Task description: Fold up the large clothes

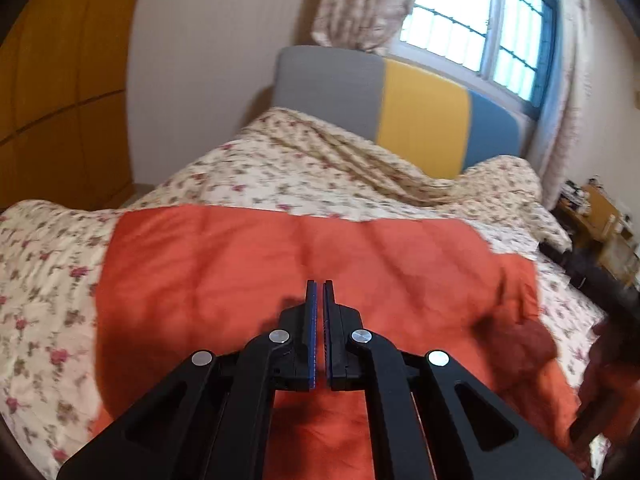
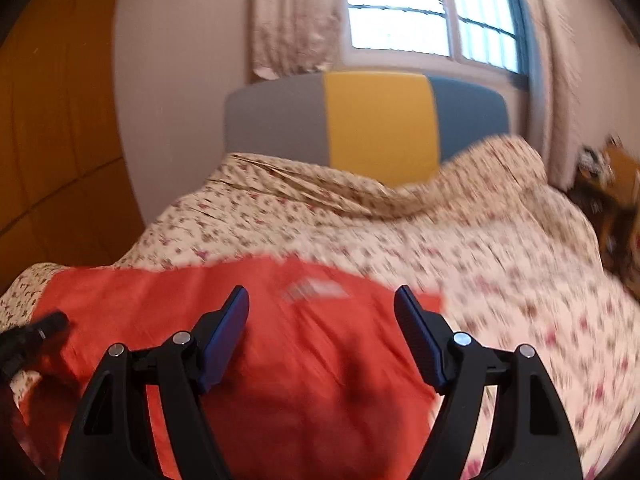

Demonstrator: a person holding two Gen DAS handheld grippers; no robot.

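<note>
A large orange-red garment (image 1: pixel 248 272) lies spread on the floral bedspread; it also shows in the right wrist view (image 2: pixel 304 344), with a small whitish print near its far edge. My left gripper (image 1: pixel 320 286) is shut with nothing between its blue pads, held above the middle of the garment. My right gripper (image 2: pixel 322 298) is open and empty above the garment's right part. The left gripper's tip (image 2: pixel 44 326) shows at the left edge of the right wrist view. A bunched fold (image 1: pixel 520 332) sits at the garment's right side.
The bed has a floral quilt (image 1: pixel 304 168) rumpled toward a grey, yellow and blue headboard (image 1: pixel 420 116). A window with curtains (image 1: pixel 480 20) is behind it. A wooden wardrobe (image 1: pixel 60 92) stands left; a cluttered bedside table (image 1: pixel 600 220) stands right.
</note>
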